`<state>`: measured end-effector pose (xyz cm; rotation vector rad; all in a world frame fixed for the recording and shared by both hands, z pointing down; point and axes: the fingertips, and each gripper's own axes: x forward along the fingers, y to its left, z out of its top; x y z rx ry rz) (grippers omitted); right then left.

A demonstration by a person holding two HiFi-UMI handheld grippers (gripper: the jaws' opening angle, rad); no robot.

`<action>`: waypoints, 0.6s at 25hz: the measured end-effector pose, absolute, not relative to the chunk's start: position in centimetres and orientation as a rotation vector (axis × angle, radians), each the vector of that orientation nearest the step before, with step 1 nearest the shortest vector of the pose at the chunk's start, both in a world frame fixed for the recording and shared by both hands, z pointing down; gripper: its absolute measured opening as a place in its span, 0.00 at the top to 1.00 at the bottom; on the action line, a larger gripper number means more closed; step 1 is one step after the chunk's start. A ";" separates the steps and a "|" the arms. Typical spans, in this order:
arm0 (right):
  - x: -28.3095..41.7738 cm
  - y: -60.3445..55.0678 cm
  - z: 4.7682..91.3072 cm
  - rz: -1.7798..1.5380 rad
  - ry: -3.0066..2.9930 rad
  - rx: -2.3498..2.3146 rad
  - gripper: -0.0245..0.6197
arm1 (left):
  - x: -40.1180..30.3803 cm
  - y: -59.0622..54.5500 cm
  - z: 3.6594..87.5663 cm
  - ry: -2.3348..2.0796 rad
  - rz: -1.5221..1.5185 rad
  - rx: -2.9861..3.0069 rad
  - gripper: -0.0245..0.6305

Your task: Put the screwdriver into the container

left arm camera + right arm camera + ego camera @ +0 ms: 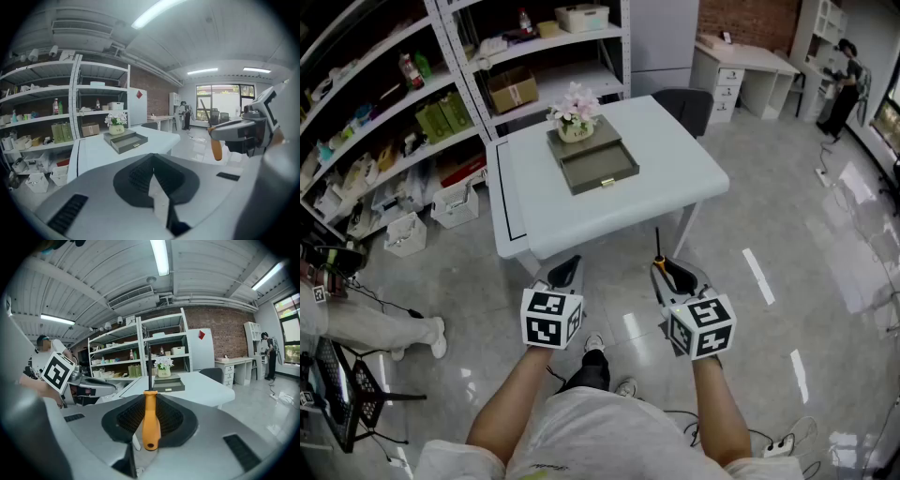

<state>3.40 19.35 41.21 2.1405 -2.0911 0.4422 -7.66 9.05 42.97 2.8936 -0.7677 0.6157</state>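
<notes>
The screwdriver (151, 420) has an orange handle and a thin black shaft, and it stands upright in my right gripper (150, 399), which is shut on the handle. In the head view my right gripper (668, 270) hovers over the floor just short of the white table's (675, 178) near edge, and the screwdriver (657, 251) points toward the table. The container is a grey box with an open drawer (600, 169) at the table's middle, also seen as the grey box (127, 140) (168, 384). My left gripper (565, 270) (153, 161) is shut and empty beside the right one.
A pot of flowers (575, 117) stands on top of the box. Metal shelves (403, 103) with goods and floor bins (455, 202) line the left. A black chair (684, 105) is behind the table. A person's legs (375, 328) are at the left.
</notes>
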 end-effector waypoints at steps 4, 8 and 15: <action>3.7 19.4 41.0 0.441 -2.094 2.142 0.84 | -7.3 9.2 42.7 -0.771 0.614 2.893 0.96; 3.9 19.7 41.3 0.448 -2.094 2.134 0.84 | -7.0 9.3 42.8 -0.771 0.616 2.893 0.96; 4.3 18.2 41.9 0.475 -2.098 2.124 0.84 | -6.6 7.8 43.0 -0.775 0.612 2.886 0.96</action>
